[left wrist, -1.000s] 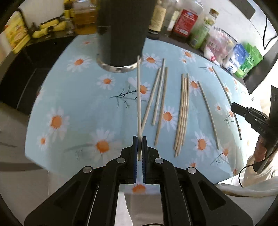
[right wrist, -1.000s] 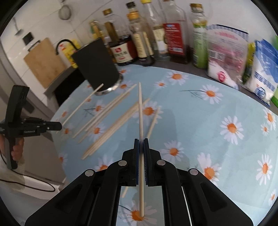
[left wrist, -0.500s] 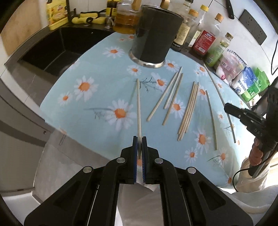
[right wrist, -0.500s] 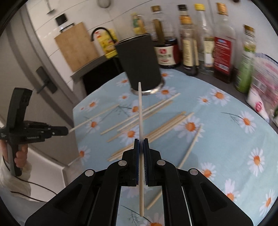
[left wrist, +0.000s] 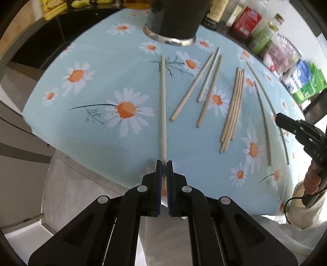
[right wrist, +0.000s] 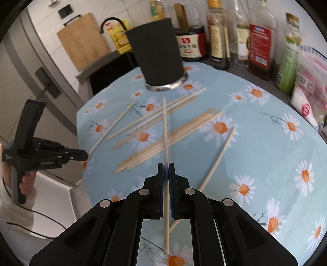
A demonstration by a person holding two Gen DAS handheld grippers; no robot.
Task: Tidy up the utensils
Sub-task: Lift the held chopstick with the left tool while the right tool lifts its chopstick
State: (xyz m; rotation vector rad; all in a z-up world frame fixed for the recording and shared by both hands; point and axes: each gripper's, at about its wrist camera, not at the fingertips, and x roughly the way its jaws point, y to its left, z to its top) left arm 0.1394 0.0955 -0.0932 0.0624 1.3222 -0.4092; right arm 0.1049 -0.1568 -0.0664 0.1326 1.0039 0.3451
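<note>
My left gripper (left wrist: 164, 163) is shut on one end of a pale wooden chopstick (left wrist: 162, 102) that points toward the black cylindrical holder (left wrist: 175, 18) at the table's far side. My right gripper (right wrist: 166, 166) is shut on another chopstick (right wrist: 165, 131), gripped near its middle, its tip aimed at the holder (right wrist: 156, 53). Several loose chopsticks (left wrist: 233, 110) lie on the daisy-print cloth (left wrist: 102, 81) between both grippers. The left gripper (right wrist: 85, 157) also shows at the left of the right wrist view, the right gripper (left wrist: 279, 119) at the right of the left wrist view.
Sauce bottles (right wrist: 259, 38) and food packets (left wrist: 302, 79) line the far and right edge of the counter. A sink with black tap (right wrist: 110, 22) and a wooden cutting board (right wrist: 81, 41) sit left of the holder. The table edge drops off at the near left.
The left gripper sank toward the cloth with its chopstick, so the table looks closer. The right gripper swung left and rolled, and its chopstick now points at the holder instead of the cloth's middle.
</note>
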